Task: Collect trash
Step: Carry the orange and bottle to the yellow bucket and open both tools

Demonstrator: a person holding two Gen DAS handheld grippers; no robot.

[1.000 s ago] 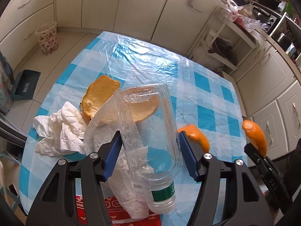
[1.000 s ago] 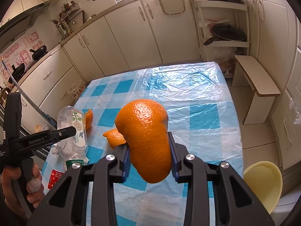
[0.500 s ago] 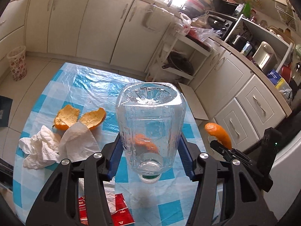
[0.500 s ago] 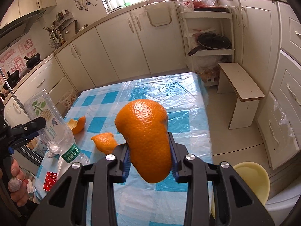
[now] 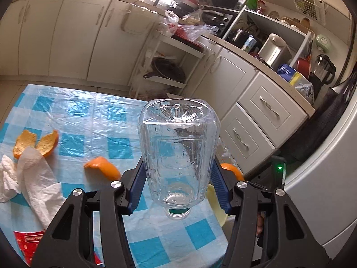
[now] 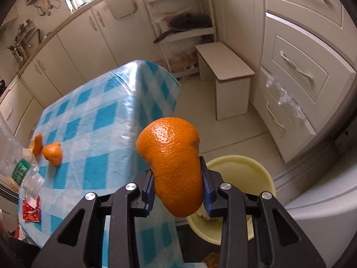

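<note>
Carrying the orange peel (image 6: 176,167) clenched in my right gripper (image 6: 177,195) above the yellow bin (image 6: 250,174) beside the desk (image 6: 98,120), I'd centre before releasing, with the left gripper (image 5: 177,187) clamping the empty bottle (image 5: 178,149) over the desk's edge.

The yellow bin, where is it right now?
In the right wrist view the yellow bin stands on the floor off the table's corner, just behind the orange peel held in the right gripper.
</note>
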